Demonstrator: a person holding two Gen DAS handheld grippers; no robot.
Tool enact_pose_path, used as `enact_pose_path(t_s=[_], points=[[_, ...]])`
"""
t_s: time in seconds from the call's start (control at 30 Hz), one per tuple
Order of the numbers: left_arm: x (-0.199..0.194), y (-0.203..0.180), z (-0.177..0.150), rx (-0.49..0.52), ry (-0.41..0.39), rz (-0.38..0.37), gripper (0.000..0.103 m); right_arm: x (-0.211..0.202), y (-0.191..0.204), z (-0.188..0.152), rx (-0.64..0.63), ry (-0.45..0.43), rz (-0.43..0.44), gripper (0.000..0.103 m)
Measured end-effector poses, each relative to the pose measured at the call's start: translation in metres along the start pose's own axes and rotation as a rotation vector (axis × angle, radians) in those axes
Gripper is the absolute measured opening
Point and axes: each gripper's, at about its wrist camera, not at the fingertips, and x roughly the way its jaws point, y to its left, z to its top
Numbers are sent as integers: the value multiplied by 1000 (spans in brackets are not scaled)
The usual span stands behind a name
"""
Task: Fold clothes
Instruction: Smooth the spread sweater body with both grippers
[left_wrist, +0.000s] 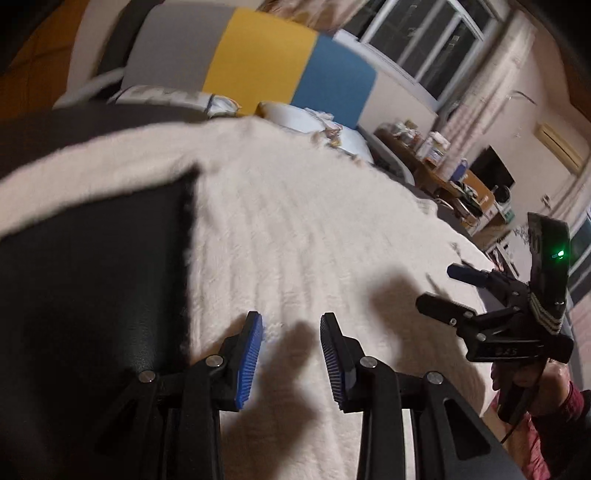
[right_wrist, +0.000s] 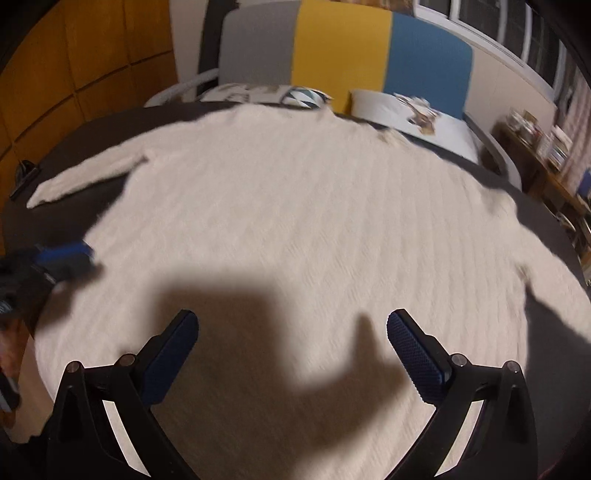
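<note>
With both our left gripper (left_wrist: 291, 354) and right gripper (right_wrist: 291, 354) agape and empty above the seemingly flat cream sweater (right_wrist: 295, 206), a shallow pinch could slip off its knit.

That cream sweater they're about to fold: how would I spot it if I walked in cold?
Find the bed with the headboard in grey, yellow and blue panels. On its dark cover, below the pillows, the cream sweater lies spread flat, one sleeve stretched out sideways. It is the only pale, ribbed, fuzzy knit there, far larger than the printed pillows.
</note>
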Motion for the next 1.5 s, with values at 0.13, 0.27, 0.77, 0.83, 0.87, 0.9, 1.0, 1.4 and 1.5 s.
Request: enact_pose_path(t_s=[0.13,0.27,0.77,0.83,0.87,0.9,1.0,1.4,1.5], points=[[-4,0,4,-3,-8,-6,32,28,-3,2,-4,76,-66,103],[-7,0,7,-7,-16,-12,32,28,-23,-10,85,10,13,103],[22,-28,24,138,8,173,34,-15,-65,-53,176,29,-31,103],[6,-43,21,156,-24,136,34,-21,-72,-58,212,6,-43,103],[-3,-50,17,168,-38,118,34,-27,-71,-59,208,9,-61,103],[-11,-58,9,190,-44,103,34,-36,-70,-62,199,-7,-63,103],[-28,-74,-17,223,-39,61,35,-56,-67,-79,181,-31,-38,103],[-33,-60,-59,131,-22,73,35,-78,-63,-131,191,-12,-43,103],[-40,-65,-63,181,-50,105,38,-85,-54,-116,157,-34,-40,103]])
